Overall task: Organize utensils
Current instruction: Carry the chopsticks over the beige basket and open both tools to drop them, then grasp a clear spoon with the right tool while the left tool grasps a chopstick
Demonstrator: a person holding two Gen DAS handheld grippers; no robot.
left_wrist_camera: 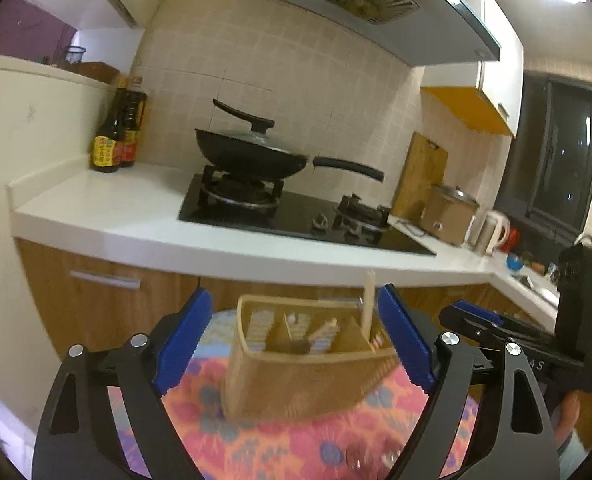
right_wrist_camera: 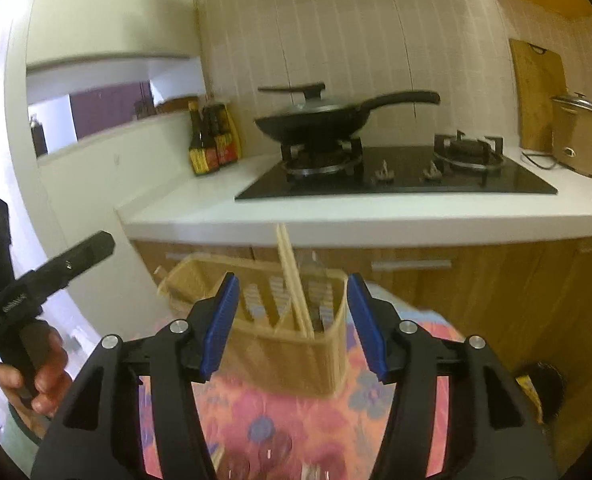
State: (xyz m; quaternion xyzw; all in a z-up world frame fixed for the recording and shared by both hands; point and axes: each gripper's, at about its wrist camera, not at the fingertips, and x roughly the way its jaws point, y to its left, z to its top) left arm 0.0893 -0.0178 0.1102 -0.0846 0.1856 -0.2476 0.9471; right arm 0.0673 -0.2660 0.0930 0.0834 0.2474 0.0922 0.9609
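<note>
A tan divided utensil holder (left_wrist_camera: 304, 364) stands on a floral tablecloth (left_wrist_camera: 256, 440); it also shows in the right wrist view (right_wrist_camera: 292, 344). A pair of wooden chopsticks (left_wrist_camera: 369, 304) stands upright in its right compartment and shows in the right wrist view (right_wrist_camera: 294, 280). My left gripper (left_wrist_camera: 296, 340) is open and empty, its blue pads either side of the holder, nearer the camera. My right gripper (right_wrist_camera: 292, 324) is open and empty, just in front of the holder. The right gripper's body (left_wrist_camera: 536, 344) shows at the right of the left wrist view.
Behind the table runs a white counter (left_wrist_camera: 116, 220) with a black gas hob (left_wrist_camera: 296, 216), a lidded black wok (left_wrist_camera: 252, 152) and sauce bottles (left_wrist_camera: 116, 136). A cutting board (left_wrist_camera: 420, 172), rice cooker (left_wrist_camera: 450, 216) and kettle (left_wrist_camera: 492, 232) stand at right. Blurred glassware (right_wrist_camera: 256, 464) lies near the bottom edge.
</note>
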